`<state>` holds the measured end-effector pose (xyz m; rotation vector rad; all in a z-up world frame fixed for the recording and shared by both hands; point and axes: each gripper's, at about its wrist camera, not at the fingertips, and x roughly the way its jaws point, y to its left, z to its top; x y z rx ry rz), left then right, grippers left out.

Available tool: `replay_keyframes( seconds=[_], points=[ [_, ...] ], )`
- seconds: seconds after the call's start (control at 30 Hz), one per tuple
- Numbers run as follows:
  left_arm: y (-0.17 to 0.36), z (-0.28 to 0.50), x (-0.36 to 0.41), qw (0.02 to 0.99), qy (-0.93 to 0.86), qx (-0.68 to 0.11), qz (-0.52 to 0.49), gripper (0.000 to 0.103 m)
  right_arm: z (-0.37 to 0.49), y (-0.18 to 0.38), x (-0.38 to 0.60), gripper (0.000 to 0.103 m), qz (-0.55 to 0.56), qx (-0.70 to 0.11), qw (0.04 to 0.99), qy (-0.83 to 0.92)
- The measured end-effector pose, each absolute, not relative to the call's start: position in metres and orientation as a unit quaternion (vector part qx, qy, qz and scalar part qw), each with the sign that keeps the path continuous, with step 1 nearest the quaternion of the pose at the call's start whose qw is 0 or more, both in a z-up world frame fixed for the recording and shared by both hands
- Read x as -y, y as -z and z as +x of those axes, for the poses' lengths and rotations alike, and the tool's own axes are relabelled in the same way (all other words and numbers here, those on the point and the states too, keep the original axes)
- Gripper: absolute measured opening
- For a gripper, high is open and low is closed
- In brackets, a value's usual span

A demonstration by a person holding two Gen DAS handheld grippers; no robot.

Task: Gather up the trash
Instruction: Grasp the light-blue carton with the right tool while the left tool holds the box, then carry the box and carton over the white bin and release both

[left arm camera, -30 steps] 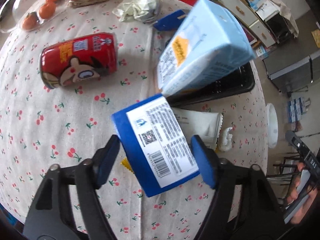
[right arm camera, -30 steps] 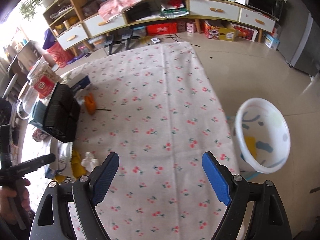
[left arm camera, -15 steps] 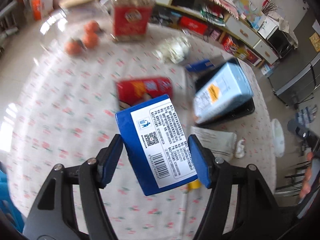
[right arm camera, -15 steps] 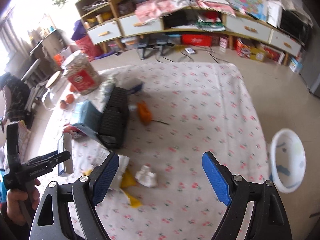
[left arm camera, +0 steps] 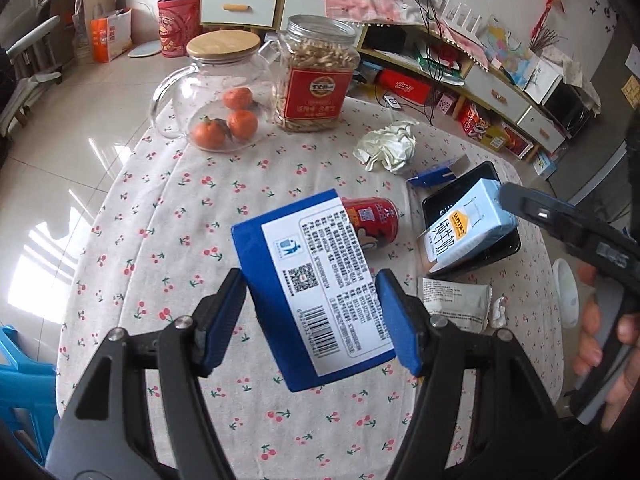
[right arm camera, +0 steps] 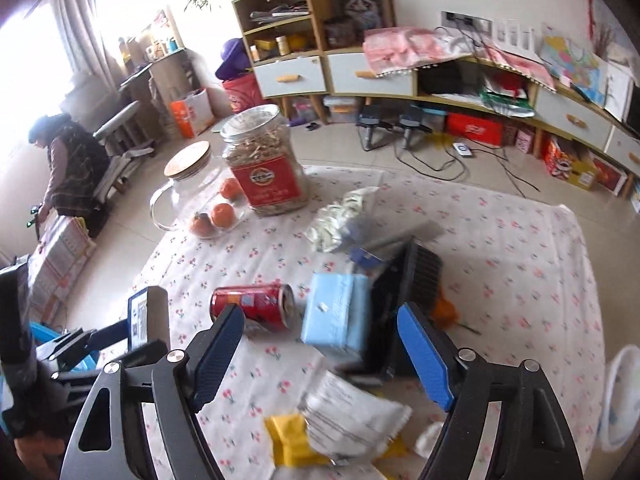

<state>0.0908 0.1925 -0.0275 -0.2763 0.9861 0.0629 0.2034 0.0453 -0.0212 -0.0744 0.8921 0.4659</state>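
My left gripper (left arm camera: 312, 320) is shut on a blue box with a white label (left arm camera: 312, 280) and holds it tilted above the cherry-print tablecloth (left arm camera: 192, 208). The same box (right arm camera: 140, 316) shows at the left edge of the right wrist view. My right gripper (right arm camera: 324, 344) hangs over the trash; its jaws are closing and nothing is pressed between them. Beyond its fingers lie a red can (right arm camera: 256, 306) on its side, a light blue carton (right arm camera: 336, 316) leaning on a black tray (right arm camera: 416, 280), a white wrapper (right arm camera: 352, 412) and a yellow wrapper (right arm camera: 292, 440).
A crumpled white paper (left arm camera: 388, 146), a small blue carton (left arm camera: 436, 174), a snack jar (left arm camera: 316, 76) and a glass pitcher with oranges (left arm camera: 216, 92) stand at the table's far side. A white bin (right arm camera: 624, 396) sits on the floor to the right. A person (right arm camera: 68, 168) is at the far left.
My left gripper has lifted the blue box off the table and tilted up toward the room. My right gripper has swung left from the bin side to over the trash, and its jaws have narrowed.
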Motion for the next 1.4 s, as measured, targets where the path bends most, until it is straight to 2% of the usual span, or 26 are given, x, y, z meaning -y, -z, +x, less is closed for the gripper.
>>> replay_keyframes(
  seconds=[0.07, 0.3, 0.37, 0.47, 0.83, 1.4],
  points=[
    [0.026, 0.089, -0.195, 0.872, -0.029, -0.471, -0.133, 0.068, 0.209, 0.028, -0.050, 0.070, -0.044, -0.432, 0.874, -0.217],
    [0.026, 0.089, -0.198, 0.870, -0.021, -0.473, -0.142, 0.068, 0.220, 0.051, -0.054, 0.063, -0.059, -0.454, 0.866, -0.201],
    [0.027, 0.089, -0.197, 0.869, -0.018, -0.474, -0.143, 0.068, 0.220, 0.055, -0.055, 0.052, -0.065, -0.459, 0.863, -0.199],
    [0.025, 0.089, -0.193, 0.870, -0.016, -0.473, -0.140, 0.068, 0.219, 0.057, -0.055, 0.040, -0.075, -0.459, 0.863, -0.197],
    [0.007, 0.090, -0.175, 0.881, 0.001, -0.454, -0.135, 0.068, 0.201, 0.020, -0.028, 0.039, -0.042, -0.434, 0.875, -0.212],
    [-0.009, 0.104, -0.099, 0.889, 0.056, -0.442, -0.106, 0.067, 0.165, -0.045, 0.081, 0.039, 0.014, -0.388, 0.905, -0.176]
  ],
)
